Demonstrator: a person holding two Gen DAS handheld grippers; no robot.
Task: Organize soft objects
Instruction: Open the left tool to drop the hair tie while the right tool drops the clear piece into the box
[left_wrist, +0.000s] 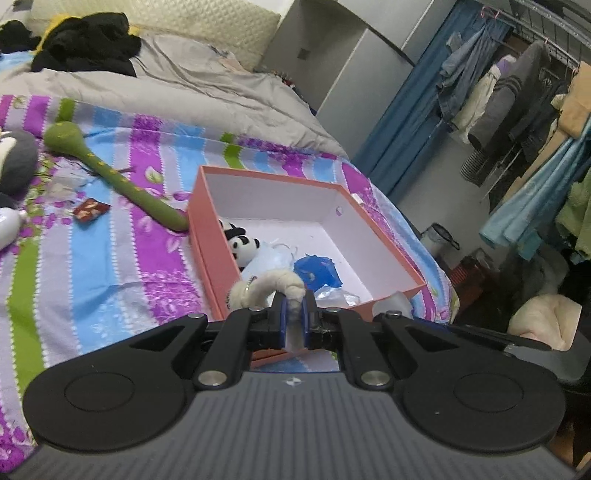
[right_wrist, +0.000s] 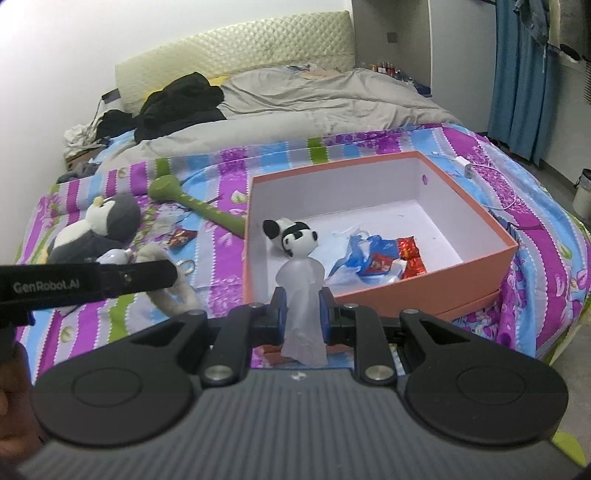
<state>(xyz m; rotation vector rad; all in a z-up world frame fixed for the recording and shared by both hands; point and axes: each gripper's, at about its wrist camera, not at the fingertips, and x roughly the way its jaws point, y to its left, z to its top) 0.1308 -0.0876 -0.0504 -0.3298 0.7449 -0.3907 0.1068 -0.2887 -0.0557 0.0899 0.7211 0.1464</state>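
In the left wrist view my left gripper (left_wrist: 294, 314) is shut on a cream plush loop (left_wrist: 273, 286) with a metal keyring, just over the near rim of the orange box (left_wrist: 266, 173). A panda plush (left_wrist: 242, 240) and a blue plastic bag (left_wrist: 317, 271) lie inside the box. My right gripper (right_wrist: 301, 306) is shut on a frosted translucent soft thing (right_wrist: 301, 291), held before the near wall of the box (right_wrist: 480, 258). The left gripper's black body (right_wrist: 85, 280) reaches in from the left with the cream loop (right_wrist: 173, 288) hanging under it.
On the striped bedspread lie a green plush stick (right_wrist: 195, 203), a grey penguin plush (right_wrist: 99, 229) and a red packet (right_wrist: 181, 236). Red snack packets (right_wrist: 410, 254) are in the box. A grey duvet (right_wrist: 314, 99) and black clothes (right_wrist: 177, 103) lie behind. A clothes rack (left_wrist: 517, 110) stands right.
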